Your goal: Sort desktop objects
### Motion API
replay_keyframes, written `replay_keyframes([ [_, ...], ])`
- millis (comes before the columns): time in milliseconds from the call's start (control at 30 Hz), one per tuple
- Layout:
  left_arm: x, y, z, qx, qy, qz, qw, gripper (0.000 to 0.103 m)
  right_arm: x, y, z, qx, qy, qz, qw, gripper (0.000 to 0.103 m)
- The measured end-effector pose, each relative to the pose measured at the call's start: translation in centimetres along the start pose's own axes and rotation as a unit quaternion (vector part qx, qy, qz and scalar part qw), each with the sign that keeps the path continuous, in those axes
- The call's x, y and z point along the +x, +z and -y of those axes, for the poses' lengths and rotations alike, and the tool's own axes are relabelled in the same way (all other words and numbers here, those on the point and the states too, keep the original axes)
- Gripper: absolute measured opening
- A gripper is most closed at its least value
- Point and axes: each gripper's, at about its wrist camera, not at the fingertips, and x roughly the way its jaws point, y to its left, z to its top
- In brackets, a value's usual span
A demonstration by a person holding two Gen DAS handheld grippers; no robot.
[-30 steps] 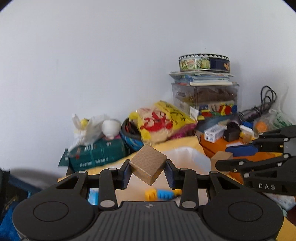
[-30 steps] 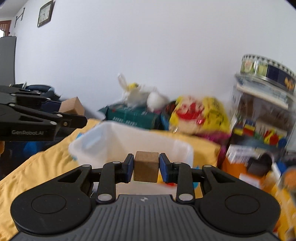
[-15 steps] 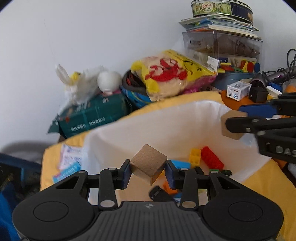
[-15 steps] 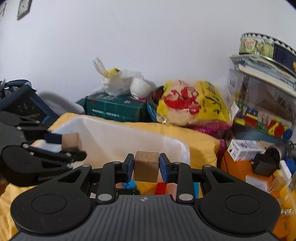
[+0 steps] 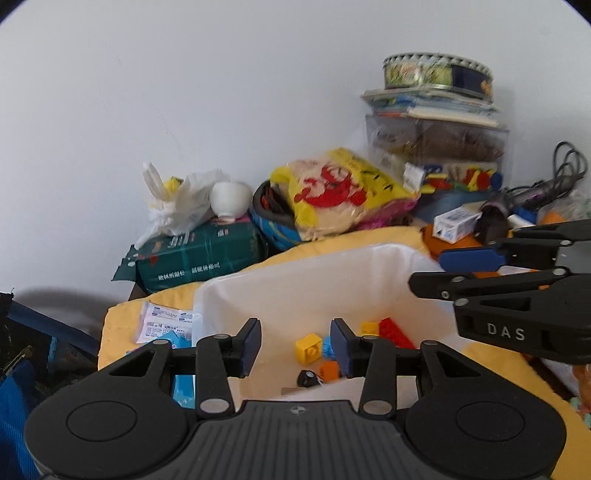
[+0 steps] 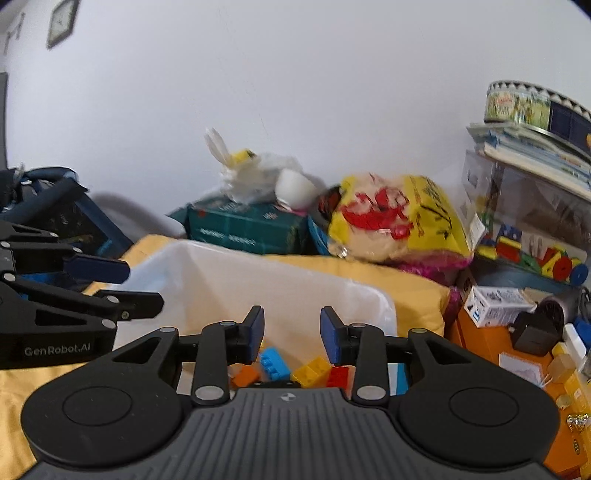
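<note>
Yellow cloth (image 5: pixel 122 317) surrounds the white bin (image 5: pixel 295 280) below both your grippers. Your left gripper (image 5: pixel 295 345) and right gripper (image 6: pixel 291 334) have just been opening, nothing between them. Bright plastic bricks (image 5: pixel 391 328) lie in the bin ahead.

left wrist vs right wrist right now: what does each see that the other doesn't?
Left wrist only: paper packets on the yellow cloth, a black piece in the bin, cables at far right.
Right wrist only: a wall clock, a dark bag at left.
Both: the white bin of coloured bricks, yellow snack bag, green pack, round tin, and both grippers open, empty.
</note>
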Motion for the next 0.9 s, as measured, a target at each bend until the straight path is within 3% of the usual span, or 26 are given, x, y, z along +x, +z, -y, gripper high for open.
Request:
replay_keyframes([
  [100, -2.2, -1.6, 0.2, 0.0, -0.003, 0.011, 0.9999, 0.054, -1.9, -0.4, -0.3, -0.002, 0.012, 0.009, 1.0, 0.039],
  [200, -3.3, -3.9, 0.7, 0.004, 0.0, -0.003, 1.0, 0.056, -3.5, -1.4, -0.5, 0.002, 0.024, 0.005, 1.0, 0.039],
  [433, -2.9, -9.0, 2.0, 0.006, -0.014, -0.075, 0.9971, 0.056, -5.4, -4.7, -1.4, 0.007, 0.051, -0.025, 0.998, 0.041],
  [900, -1.7, -14.1, 2.9, -0.001, -0.018, -0.144, 0.9895, 0.056, -5.1, -11.9, -4.5, -0.028, 0.096, -0.154, 0.983, 0.042],
])
